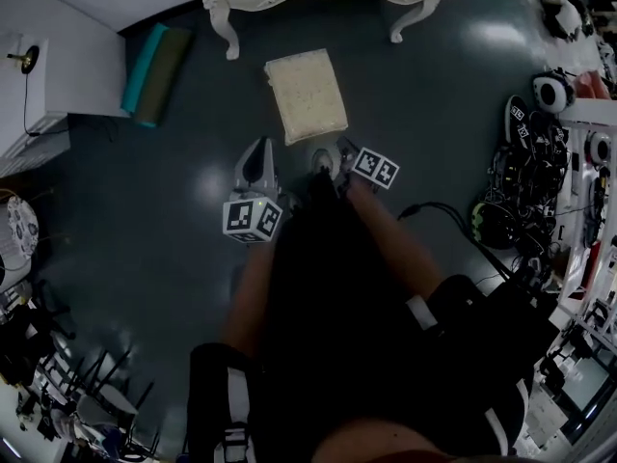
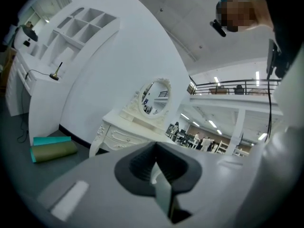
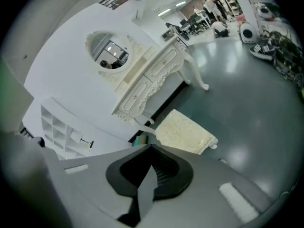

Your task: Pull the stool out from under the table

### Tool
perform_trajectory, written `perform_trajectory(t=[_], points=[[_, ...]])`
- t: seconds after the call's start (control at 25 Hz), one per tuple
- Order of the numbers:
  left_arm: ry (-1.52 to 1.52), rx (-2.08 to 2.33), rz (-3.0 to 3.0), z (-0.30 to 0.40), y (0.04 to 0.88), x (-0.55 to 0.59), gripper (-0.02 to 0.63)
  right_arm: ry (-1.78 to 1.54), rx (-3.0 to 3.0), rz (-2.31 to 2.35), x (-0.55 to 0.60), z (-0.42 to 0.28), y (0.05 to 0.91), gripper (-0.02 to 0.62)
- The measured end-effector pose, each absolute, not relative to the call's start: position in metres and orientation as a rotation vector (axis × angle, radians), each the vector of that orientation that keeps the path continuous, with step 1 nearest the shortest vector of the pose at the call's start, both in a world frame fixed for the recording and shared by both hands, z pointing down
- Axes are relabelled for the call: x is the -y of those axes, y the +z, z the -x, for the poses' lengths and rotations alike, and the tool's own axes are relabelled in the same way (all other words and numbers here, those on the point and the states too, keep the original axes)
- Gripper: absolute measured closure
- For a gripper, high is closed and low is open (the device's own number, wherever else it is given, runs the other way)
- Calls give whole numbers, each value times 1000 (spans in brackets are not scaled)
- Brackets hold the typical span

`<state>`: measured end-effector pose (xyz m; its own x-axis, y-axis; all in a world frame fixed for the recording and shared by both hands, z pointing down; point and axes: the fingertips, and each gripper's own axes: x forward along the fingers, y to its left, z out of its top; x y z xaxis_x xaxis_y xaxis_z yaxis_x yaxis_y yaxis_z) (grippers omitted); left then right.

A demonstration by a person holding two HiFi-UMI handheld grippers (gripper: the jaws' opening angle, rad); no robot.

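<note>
Left gripper [image 2: 154, 169]: its jaws are pressing together with no gap showing and nothing between them. It is gripping nothing and touching nothing. It is pointing almost level at the white dressing table [image 2: 124, 136], whose oval mirror [image 2: 154, 98] is showing above the jaws.

Right gripper [image 3: 151, 169]: its jaws are also sitting fully closed and empty. It is tilting down toward the floor and is meeting no object. The stool [image 3: 184, 132] is lying just past the jaw tips in its view, apart from them.

Grippers in the head view: both are hanging side by side above the dark floor [image 1: 174, 191], left one on the left and right one on the right. They are on the near side of the stool and are not touching it.

Stool: it is standing on the floor with its cream cushion facing up. It is sitting on the near side of the table, out from under the top, roughly between the lines of the two front legs.

Rolled mats [image 1: 154, 73]: a teal one and an olive one are lying together on the floor, left of the table and well apart from the stool.

Person: the bare forearms [image 1: 253, 297] are reaching forward, away from the dark clothing, to the grippers.
</note>
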<state>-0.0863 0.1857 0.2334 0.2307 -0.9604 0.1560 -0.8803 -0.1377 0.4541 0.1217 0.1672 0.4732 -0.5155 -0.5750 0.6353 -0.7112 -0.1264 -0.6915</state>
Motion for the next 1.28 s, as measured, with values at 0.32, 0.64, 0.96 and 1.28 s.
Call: perform_trajectory(t=[0.32, 0.64, 0.96, 1.28], points=[[-249, 1643, -2093, 73, 196, -212, 600, 1426, 2184, -1499, -171, -134, 359, 597], [-275, 1691, -2077, 61, 165, -234, 600, 1103, 2405, -1383, -177, -129, 273, 597], [-287, 1785, -2081, 39, 146, -249, 600, 716, 2561, -1287, -195, -129, 202, 597], [-233, 1777, -2084, 18, 151, -264, 600, 709, 2615, -1262, -211, -147, 183, 597]])
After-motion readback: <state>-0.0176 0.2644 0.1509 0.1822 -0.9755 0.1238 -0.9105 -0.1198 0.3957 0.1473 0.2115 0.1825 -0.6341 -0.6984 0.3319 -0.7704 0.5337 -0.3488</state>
